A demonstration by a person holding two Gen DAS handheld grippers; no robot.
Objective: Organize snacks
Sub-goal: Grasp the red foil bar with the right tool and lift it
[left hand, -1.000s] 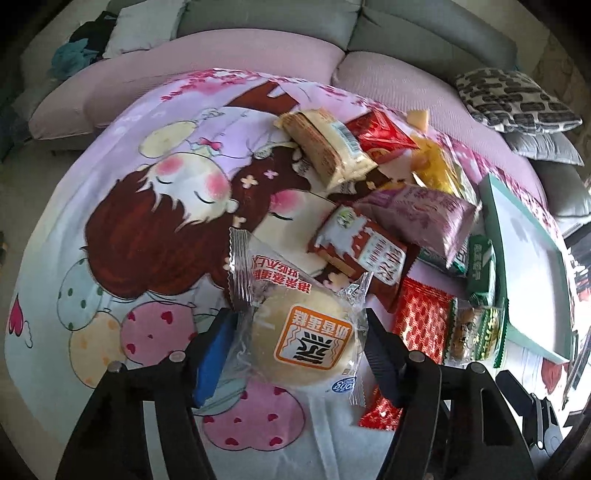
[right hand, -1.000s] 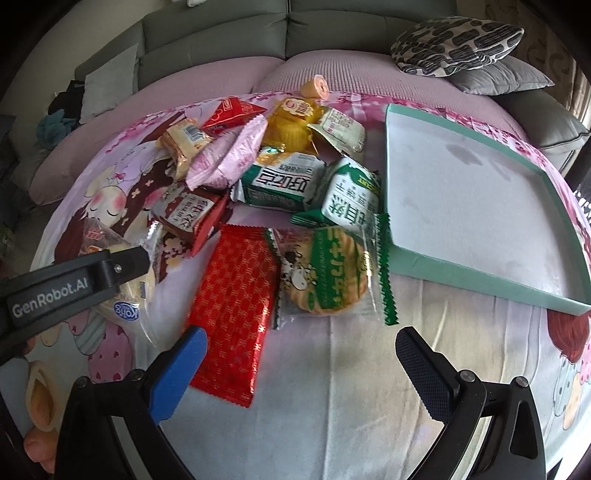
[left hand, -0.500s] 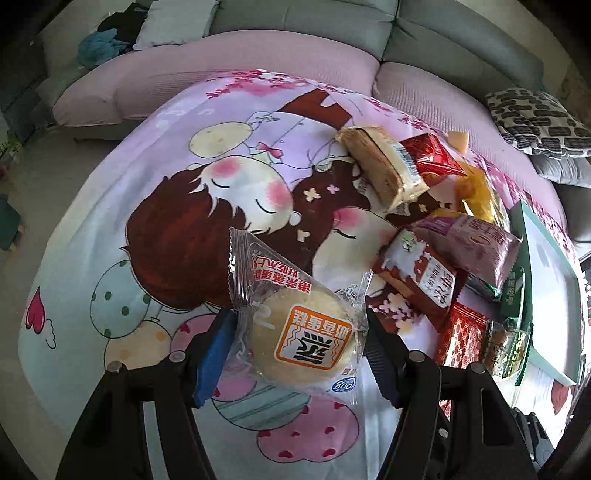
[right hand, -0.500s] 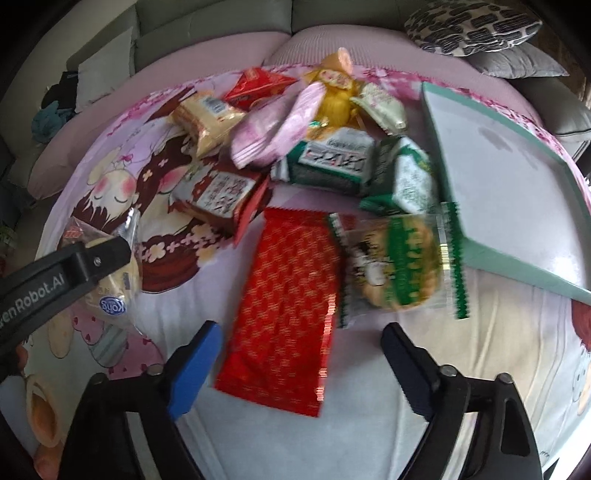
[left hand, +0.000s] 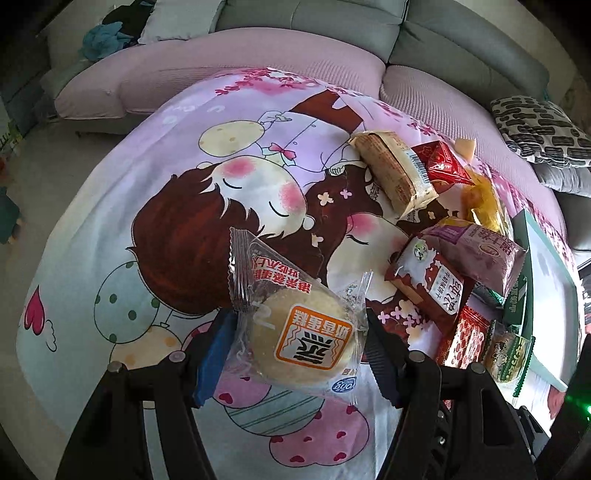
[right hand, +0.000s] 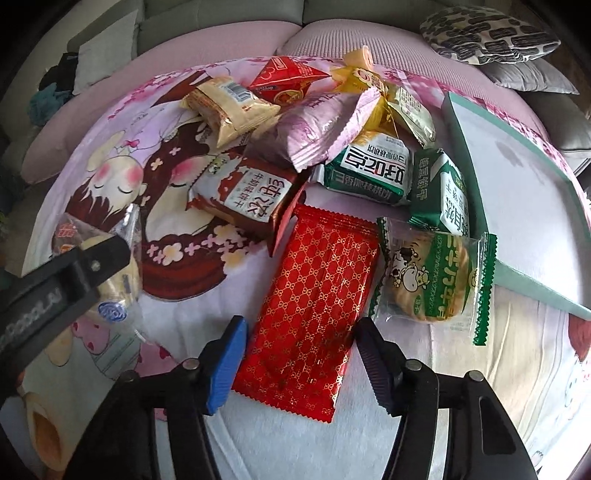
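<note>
My left gripper (left hand: 295,347) is shut on a round cake in a clear wrapper (left hand: 299,336) and holds it above the cartoon cloth; it also shows in the right wrist view (right hand: 110,280). My right gripper (right hand: 299,354) is open, its fingers on either side of the near end of a flat red packet (right hand: 317,302) that lies on the cloth. A pile of snack packs (right hand: 332,155) lies beyond it. A green-rimmed tray (right hand: 517,177) lies to the right, with nothing in it.
A round biscuit in a green-edged wrapper (right hand: 432,273) lies right of the red packet, against the tray's corner. A pink and grey sofa (left hand: 295,55) with cushions (right hand: 487,29) curves behind the cloth-covered surface (left hand: 147,192).
My left gripper has lifted the cake and drawn back to the left. My right gripper has moved left and down over the red packet, and its fingers have narrowed around it.
</note>
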